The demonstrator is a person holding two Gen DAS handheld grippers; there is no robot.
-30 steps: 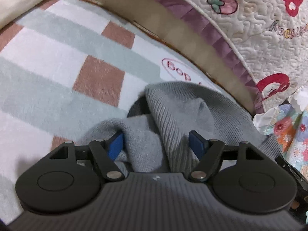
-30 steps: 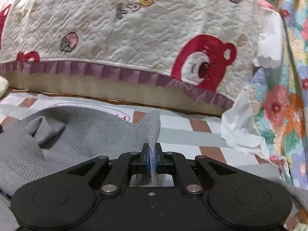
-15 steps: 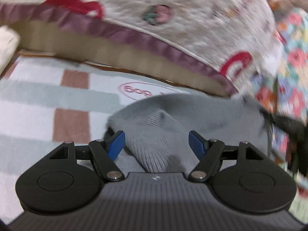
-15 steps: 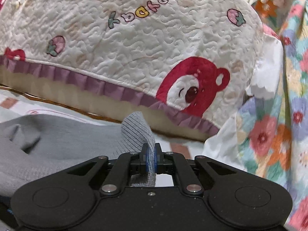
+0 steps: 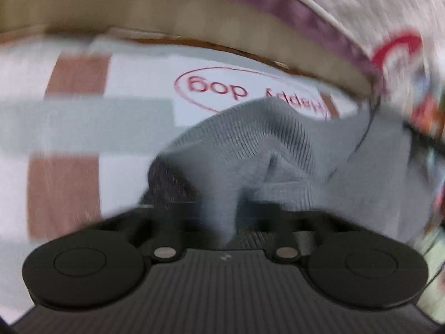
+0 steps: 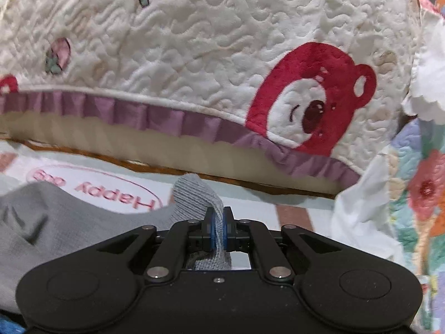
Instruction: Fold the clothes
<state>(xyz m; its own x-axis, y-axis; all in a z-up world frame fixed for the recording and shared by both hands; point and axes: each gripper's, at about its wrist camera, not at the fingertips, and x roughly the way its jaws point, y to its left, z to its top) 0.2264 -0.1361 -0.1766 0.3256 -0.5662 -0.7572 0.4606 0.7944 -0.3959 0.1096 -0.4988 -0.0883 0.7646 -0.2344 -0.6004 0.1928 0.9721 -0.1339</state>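
On the checked blanket (image 5: 69,122), the grey knit sweater (image 5: 264,144) lies bunched, one fold rising into the blurred left gripper (image 5: 222,222); whether its fingers have clamped cannot be told. Further right, the right gripper (image 6: 218,229) is clenched on a ribbed edge of the sweater, which passes between its fingers (image 6: 212,231). Uneven pulling could likely slip that thin pinch or twist the fold

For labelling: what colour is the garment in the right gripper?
Grey ribbed knit garment, clearest in the right wrist view.
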